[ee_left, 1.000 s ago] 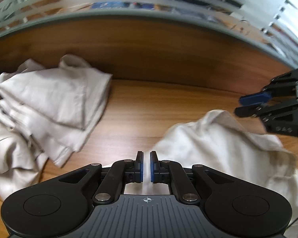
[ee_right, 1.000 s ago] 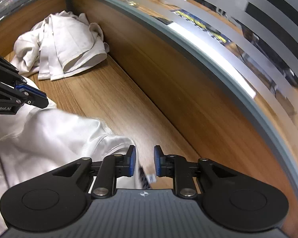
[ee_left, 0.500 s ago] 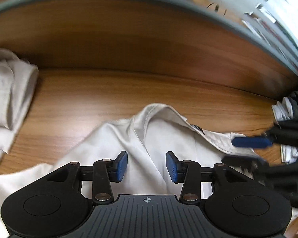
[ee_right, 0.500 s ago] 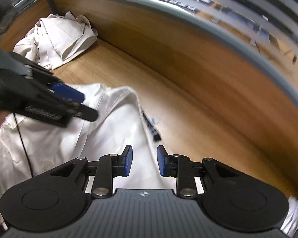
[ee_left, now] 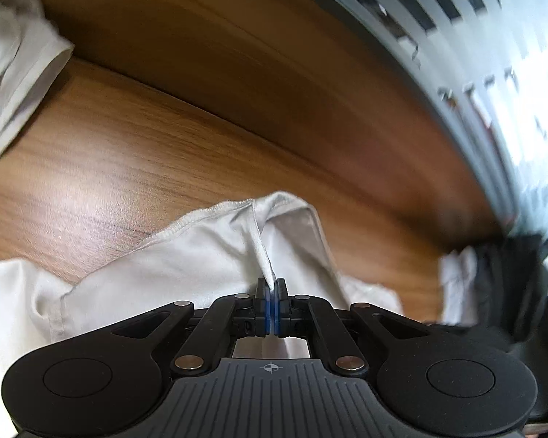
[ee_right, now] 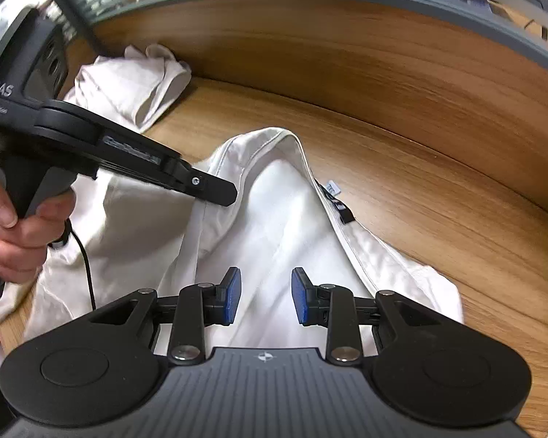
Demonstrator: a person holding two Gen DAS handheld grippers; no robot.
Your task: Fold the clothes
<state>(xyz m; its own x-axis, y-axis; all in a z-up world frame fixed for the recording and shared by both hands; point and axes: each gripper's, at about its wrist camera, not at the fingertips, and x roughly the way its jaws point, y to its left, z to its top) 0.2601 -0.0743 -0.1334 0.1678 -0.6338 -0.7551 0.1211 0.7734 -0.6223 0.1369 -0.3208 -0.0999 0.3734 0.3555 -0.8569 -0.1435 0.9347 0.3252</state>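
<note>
Shirt spread on desk; crumpled garment pile behind-left, against back panel.

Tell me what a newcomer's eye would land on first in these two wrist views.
First, the white shirt spread over the wooden desk, its collar peaked up toward the back panel. Next, the left gripper, shut on a raised fold of that shirt, and seen from the right wrist reaching in from the left in a person's hand. The right gripper hangs over the shirt, jaws opening, pressing nothing; a second pale garment lies crumpled at the far left corner.
</note>
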